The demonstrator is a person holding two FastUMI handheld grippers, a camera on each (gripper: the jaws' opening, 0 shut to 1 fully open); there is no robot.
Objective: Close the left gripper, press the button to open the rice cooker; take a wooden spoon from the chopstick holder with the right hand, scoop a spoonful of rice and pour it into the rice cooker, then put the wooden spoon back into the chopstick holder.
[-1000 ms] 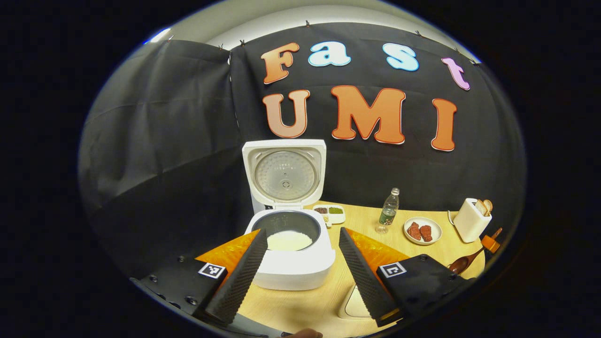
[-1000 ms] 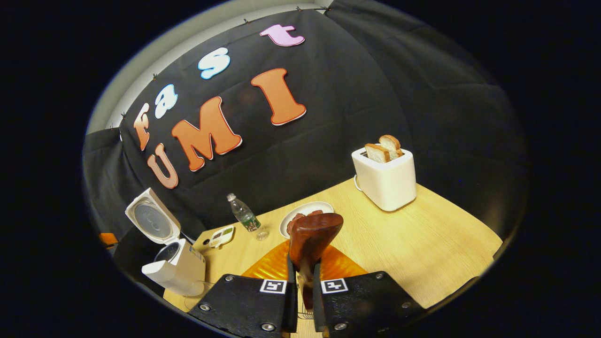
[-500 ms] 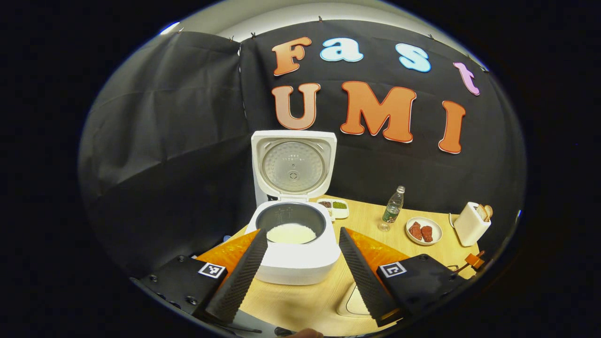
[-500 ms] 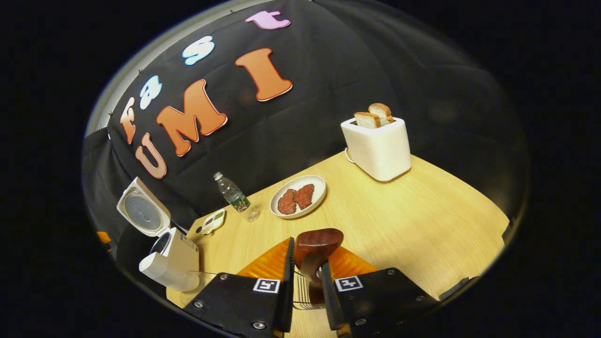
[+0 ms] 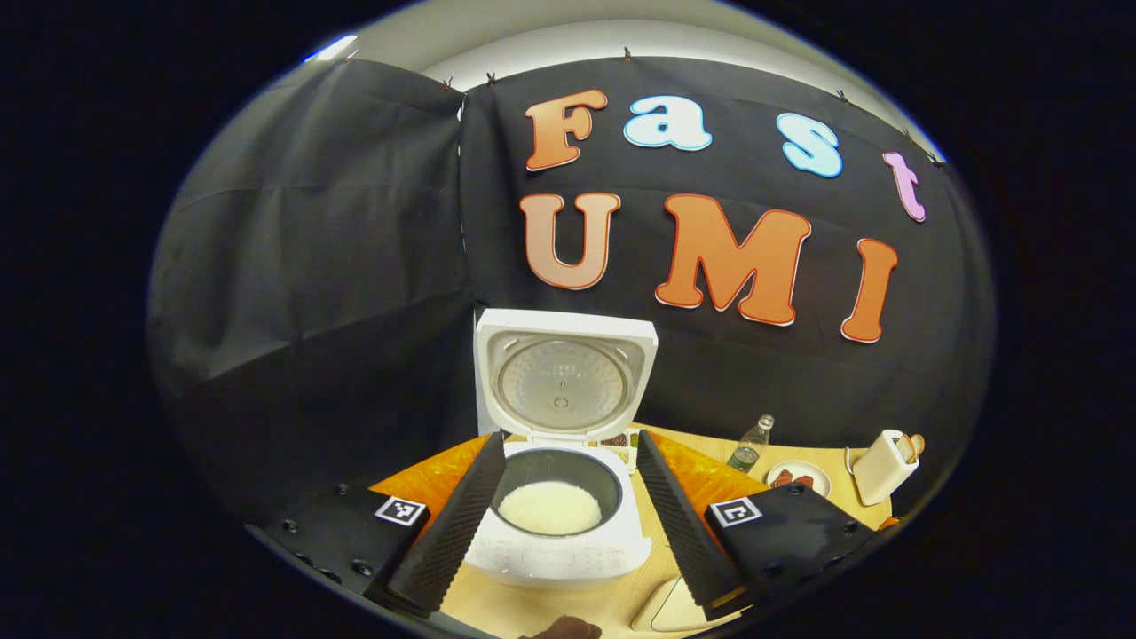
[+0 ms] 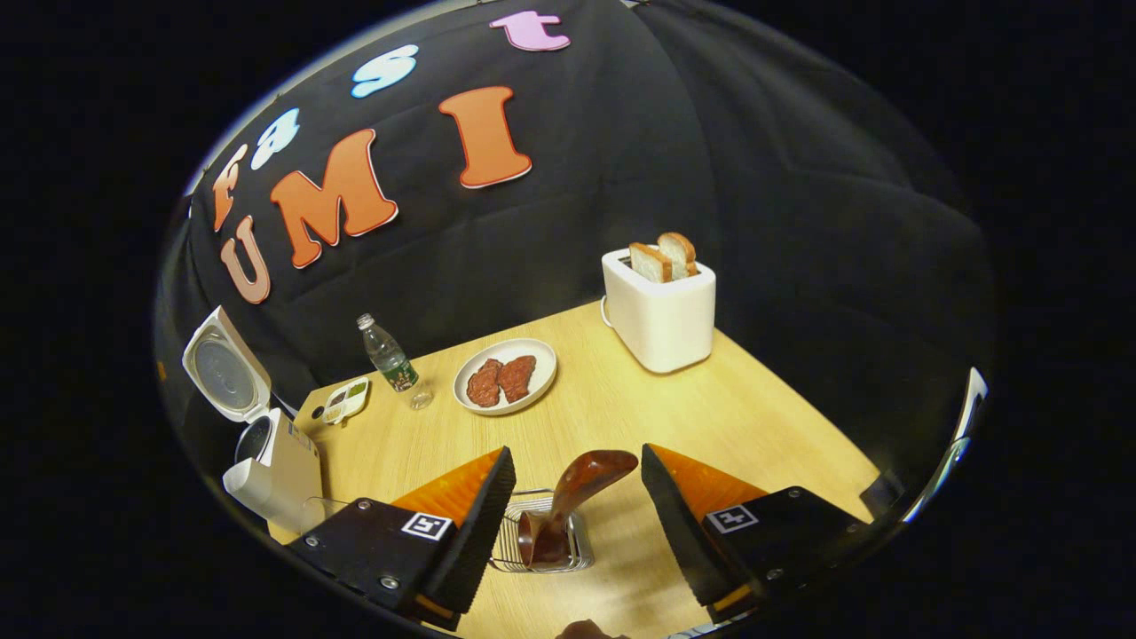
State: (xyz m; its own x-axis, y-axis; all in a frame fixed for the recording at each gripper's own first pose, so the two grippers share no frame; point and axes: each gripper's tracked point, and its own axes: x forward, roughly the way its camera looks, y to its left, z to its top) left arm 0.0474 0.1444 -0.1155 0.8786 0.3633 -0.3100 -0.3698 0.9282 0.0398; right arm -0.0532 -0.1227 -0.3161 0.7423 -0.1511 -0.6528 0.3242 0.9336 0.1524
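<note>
In the right gripper view, the right gripper (image 6: 577, 497) hangs over the pale wooden table (image 6: 710, 417) with its two black ribbed fingers (image 6: 475, 532) spread wide and nothing between them touching either one. Just below and between them stands the small wire chopstick holder (image 6: 506, 550), and the dark brown wooden spoon (image 6: 577, 493) rests inside it, handle down in the basket and bowl leaning up and to the right, apart from both fingers. Farther back on the table lie a round white plate (image 6: 541, 377) with two reddish pieces of meat (image 6: 499, 380), a clear plastic bottle (image 6: 384, 353) standing upright, and a small white divided dish (image 6: 346, 399) of dark and green grains. The white toaster (image 6: 661, 315) with two slices of bread (image 6: 664, 257) stands near the black cloth wall.

In the left gripper view, the left gripper (image 5: 564, 524) also holds its fingers wide apart, gripping nothing. Beyond them sits the white rice cooker (image 5: 559, 550) with its lid (image 5: 565, 377) raised upright, and white rice (image 5: 548, 508) lies in the dark inner pot. In the right gripper view, the same cooker stands at the table's far left edge, well apart from the holder.
</note>
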